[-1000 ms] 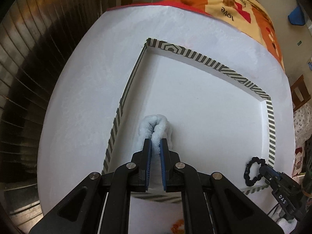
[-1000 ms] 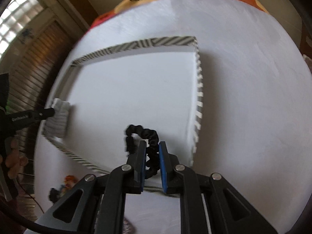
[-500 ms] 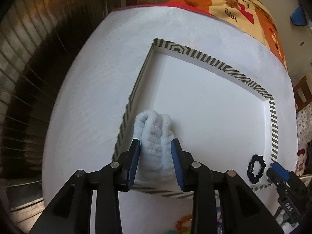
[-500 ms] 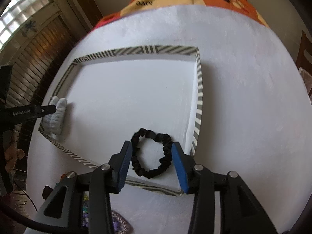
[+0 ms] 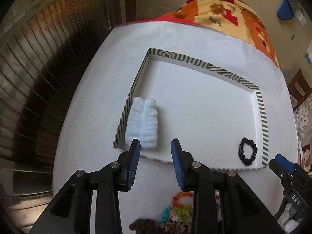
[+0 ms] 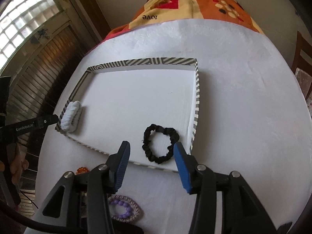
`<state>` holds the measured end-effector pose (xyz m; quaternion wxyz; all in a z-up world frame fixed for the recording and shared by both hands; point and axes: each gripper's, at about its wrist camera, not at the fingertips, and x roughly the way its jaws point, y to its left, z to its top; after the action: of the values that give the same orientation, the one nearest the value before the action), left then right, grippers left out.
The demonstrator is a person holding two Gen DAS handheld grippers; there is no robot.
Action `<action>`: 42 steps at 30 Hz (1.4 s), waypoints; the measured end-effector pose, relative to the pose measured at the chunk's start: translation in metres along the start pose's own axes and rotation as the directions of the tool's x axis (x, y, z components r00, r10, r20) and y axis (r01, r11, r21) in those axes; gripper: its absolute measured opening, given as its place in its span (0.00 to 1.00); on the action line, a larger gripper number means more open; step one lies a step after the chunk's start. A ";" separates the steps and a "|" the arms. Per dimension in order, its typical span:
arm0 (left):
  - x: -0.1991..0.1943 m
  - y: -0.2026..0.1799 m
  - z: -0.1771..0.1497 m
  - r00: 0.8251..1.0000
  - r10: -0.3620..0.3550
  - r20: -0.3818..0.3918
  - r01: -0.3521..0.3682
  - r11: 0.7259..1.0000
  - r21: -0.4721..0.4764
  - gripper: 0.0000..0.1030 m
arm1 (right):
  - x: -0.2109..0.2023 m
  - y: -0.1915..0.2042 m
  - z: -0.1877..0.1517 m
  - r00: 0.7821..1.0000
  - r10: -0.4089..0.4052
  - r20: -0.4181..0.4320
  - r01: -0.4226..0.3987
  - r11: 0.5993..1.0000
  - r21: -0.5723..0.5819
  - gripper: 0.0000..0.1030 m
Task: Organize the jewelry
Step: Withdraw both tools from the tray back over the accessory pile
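A shallow white tray with a black-and-white striped rim (image 5: 261,113) (image 6: 196,89) lies on the white table. A fluffy pale-blue scrunchie (image 5: 142,122) (image 6: 70,117) lies in its near left corner. A black scrunchie (image 5: 247,151) (image 6: 160,143) lies in its near right corner. My left gripper (image 5: 155,148) is open and empty, just behind the blue scrunchie. My right gripper (image 6: 151,152) is open and empty, just short of the black scrunchie; it also shows in the left wrist view (image 5: 282,161).
Loose pieces lie on the table in front of the tray: a rainbow bead bracelet (image 5: 181,202), a brown scrunchie (image 5: 142,225), a purple bead ring on a woven band (image 6: 124,209) and an orange bead piece (image 6: 81,170). A patterned blanket (image 6: 187,2) lies beyond the table. A wooden shutter (image 5: 39,68) stands left.
Both grippers opened and let go of their scrunchies in the tray, then drew back toward me. The blue scrunchie now lies flat at the left, the black one at the right.
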<state>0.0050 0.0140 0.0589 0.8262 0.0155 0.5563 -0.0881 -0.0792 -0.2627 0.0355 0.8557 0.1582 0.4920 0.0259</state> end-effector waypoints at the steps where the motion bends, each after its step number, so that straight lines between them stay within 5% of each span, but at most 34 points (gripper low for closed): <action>1: -0.004 -0.003 -0.003 1.000 0.003 0.008 -0.003 1.000 0.002 0.15 | -0.004 0.001 -0.002 1.000 0.002 0.004 -0.002 1.000 -0.002 0.47; 23: -0.062 -0.039 -0.099 0.996 0.028 0.080 -0.031 0.999 0.044 0.15 | -0.075 0.028 -0.075 0.999 0.007 0.048 -0.004 0.998 -0.057 0.57; 42: -0.084 -0.049 -0.146 0.991 0.058 0.122 -0.067 0.995 0.073 0.15 | -0.103 0.028 -0.115 0.999 0.016 0.051 -0.011 0.995 -0.095 0.61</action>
<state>-0.1673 -0.0059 0.0841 0.8591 0.0595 0.5013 -0.0843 -0.2270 -0.2286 0.0762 0.8746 0.1213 0.4667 0.0508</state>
